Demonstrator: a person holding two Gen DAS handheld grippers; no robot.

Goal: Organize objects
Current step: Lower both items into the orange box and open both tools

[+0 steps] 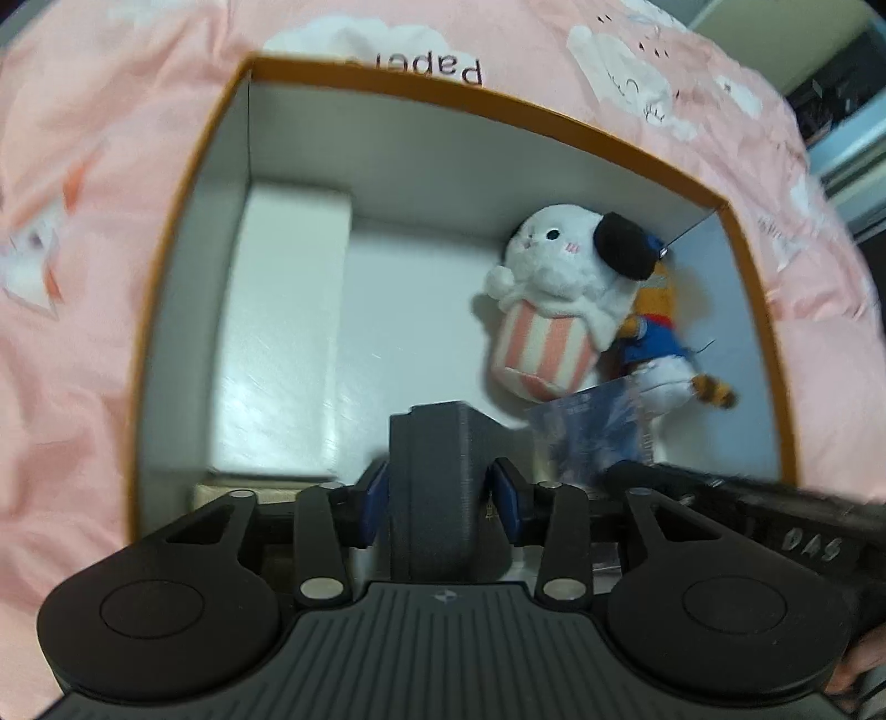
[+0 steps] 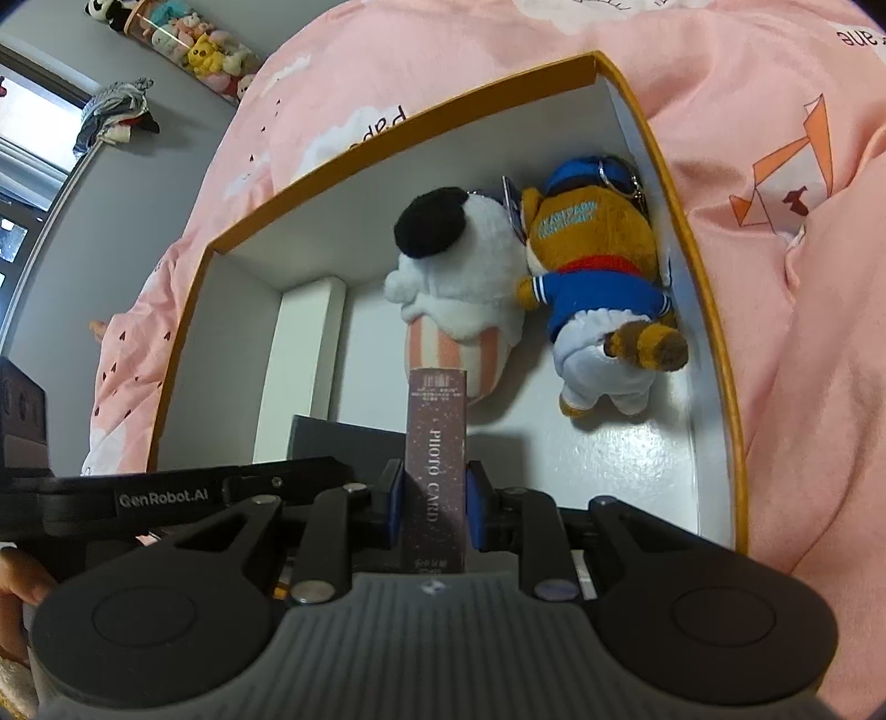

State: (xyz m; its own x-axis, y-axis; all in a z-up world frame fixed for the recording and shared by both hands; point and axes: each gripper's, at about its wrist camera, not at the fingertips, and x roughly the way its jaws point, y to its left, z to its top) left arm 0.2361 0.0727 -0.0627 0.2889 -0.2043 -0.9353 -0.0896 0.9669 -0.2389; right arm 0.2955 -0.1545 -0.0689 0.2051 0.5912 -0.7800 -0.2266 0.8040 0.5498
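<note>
An open box with an orange rim [image 1: 210, 127] [image 2: 664, 166] lies on a pink bedspread. Inside it lie a white plush with a pink-striped base [image 1: 554, 299] [image 2: 465, 288], an orange plush in a blue shirt [image 1: 659, 332] [image 2: 598, 260] and a white box [image 1: 282, 332] [image 2: 302, 354]. My left gripper [image 1: 437, 493] is shut on a dark grey box [image 1: 437, 476], held over the box's near side; it also shows in the right wrist view [image 2: 343, 437]. My right gripper [image 2: 434, 498] is shut on a purple photo card pack [image 2: 436, 443], upright above the box floor; it also shows in the left wrist view [image 1: 592, 432].
The pink bedspread [image 2: 775, 332] surrounds the box on all sides. A grey wall with a tube of small plush toys [image 2: 188, 44] and hanging clothes [image 2: 116, 111] stands at the far left. The other gripper's body [image 2: 166, 493] sits close to the left.
</note>
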